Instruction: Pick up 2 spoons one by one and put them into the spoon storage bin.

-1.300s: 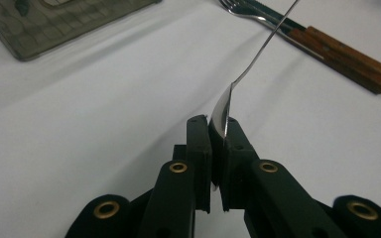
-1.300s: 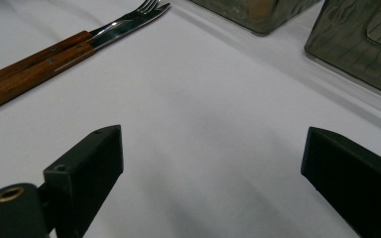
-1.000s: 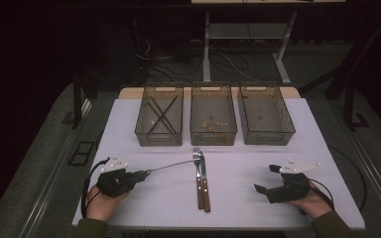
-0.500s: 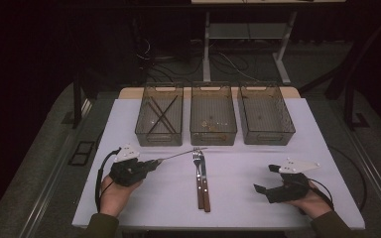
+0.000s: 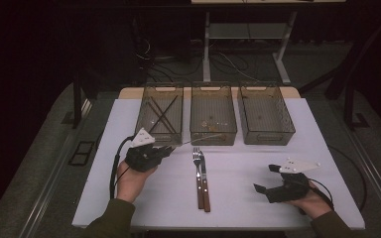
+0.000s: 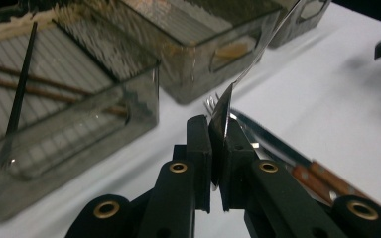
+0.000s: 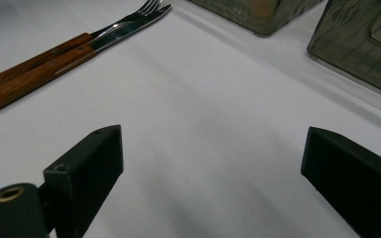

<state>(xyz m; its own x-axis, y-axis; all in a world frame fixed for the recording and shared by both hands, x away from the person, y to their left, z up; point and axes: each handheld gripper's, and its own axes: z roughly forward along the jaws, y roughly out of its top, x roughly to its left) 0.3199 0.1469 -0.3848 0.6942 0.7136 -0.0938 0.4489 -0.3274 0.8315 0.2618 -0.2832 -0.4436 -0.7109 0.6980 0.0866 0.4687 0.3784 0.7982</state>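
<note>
The person is sitting at the near edge of a white table [image 5: 278, 148], holding one gripper in each hand; the left gripper [image 5: 166, 150] is hovering left of centre, just near of the left bin [image 5: 160, 112], with its jaws pressed together on a thin metal utensil [image 6: 248, 69]; the shiny strip is running out from between the jaws toward the middle bin [image 5: 213, 112], its far tip reaching that bin's near wall; which kind of utensil it is, I cannot tell from here, since the clamped end is hidden between the pads.

The right gripper [image 5: 265, 188] is resting low at the near right of the table, well apart from everything else; its jaws are standing wide open with nothing but bare tabletop between them.

A fork [image 5: 197, 173] and a knife [image 5: 204, 178], both with brown wooden handles, are lying side by side and touching at table centre, handles pointing near, tines and blade pointing far; they are lying just right of the left gripper.

Three clear bins are standing in a row along the far side; the left bin is holding dark crossed sticks [image 5: 159, 115], possibly chopsticks; the middle bin is showing a few small pale bits on its floor; the right bin [image 5: 265, 112] is looking bare apart from a speck or two.
</note>
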